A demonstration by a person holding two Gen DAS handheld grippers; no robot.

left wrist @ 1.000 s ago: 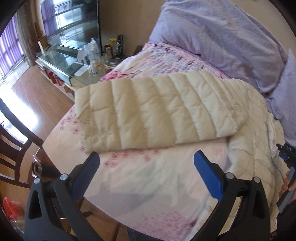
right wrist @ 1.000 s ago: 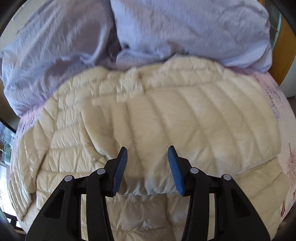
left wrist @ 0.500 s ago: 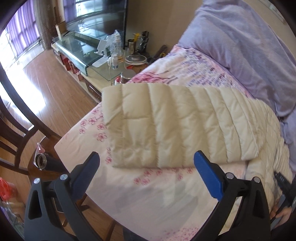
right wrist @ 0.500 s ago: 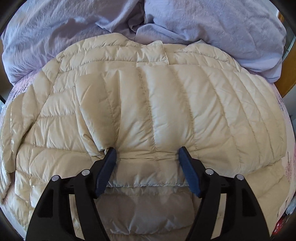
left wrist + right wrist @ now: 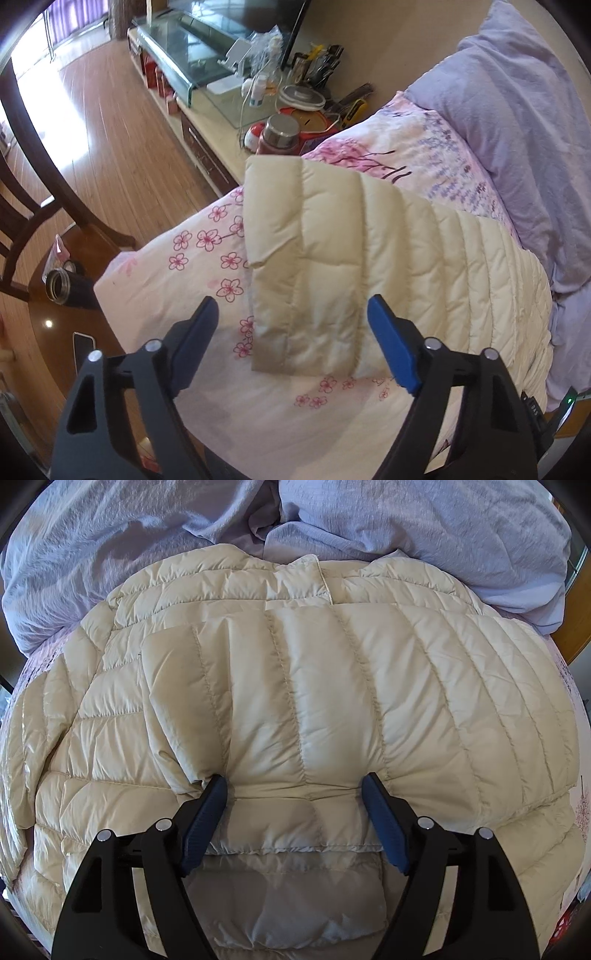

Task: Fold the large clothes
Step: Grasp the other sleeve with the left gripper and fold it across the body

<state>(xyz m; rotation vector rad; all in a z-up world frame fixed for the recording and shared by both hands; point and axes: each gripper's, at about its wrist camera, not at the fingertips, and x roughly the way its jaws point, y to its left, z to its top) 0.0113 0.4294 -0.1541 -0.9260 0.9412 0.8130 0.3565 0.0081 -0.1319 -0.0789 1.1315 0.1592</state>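
The cream puffer jacket (image 5: 303, 709) is spread on the bed, collar end up by the lilac duvet (image 5: 406, 520), hem toward me. 1 sleeve is folded across the chest in my right view, its long axis running side to side. The other sleeve (image 5: 314, 258) sticks out sideways over the floral sheet (image 5: 177, 266), cuff pointing at the bed edge.

My right gripper (image 5: 295, 808) is pushed down into the folded sleeve's lower edge, jaws opening, padding bulging between them, so it's let go rather than pinching. My left gripper (image 5: 291, 332) hovers over the cuff, jaws closing but not on the fabric as far as I can see.

The jacket's hem and far sides run out of frame behind my gripper bodies. Past the bed there's a cluttered counter (image 5: 221, 122): a steel-capped flask (image 5: 279, 136) and a lidded tub (image 5: 301, 96), contents not visible. An open black bottle (image 5: 62, 291) lies on a round wooden table (image 5: 40, 354).
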